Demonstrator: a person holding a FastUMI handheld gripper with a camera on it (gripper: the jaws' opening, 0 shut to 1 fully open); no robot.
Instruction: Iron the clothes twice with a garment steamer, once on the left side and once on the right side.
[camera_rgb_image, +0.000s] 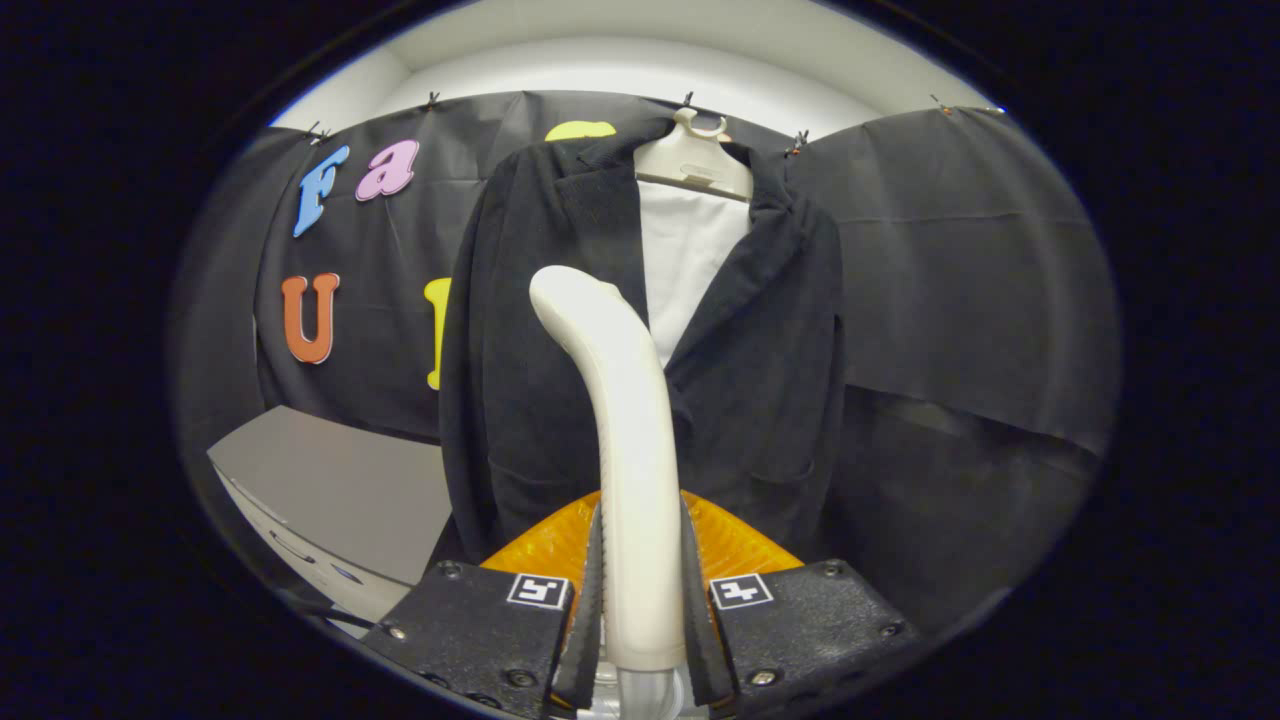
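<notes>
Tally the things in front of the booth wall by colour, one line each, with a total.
Dark: 1, the jacket
White or cream: 3, the steamer clamped in the gripper, the hanger, the white garment under the jacket
Grey: 1, the box beside the jacket
Total: 5

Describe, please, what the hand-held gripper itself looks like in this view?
The hand-held gripper shows two blocky, matte, textured housings, each fastened with visible screws and carrying a small square black-and-white marker on top. A ribbed, translucent orange part sits behind them. The fingers have narrow, ridged inner faces. No cables or sleeves are visible.
</notes>
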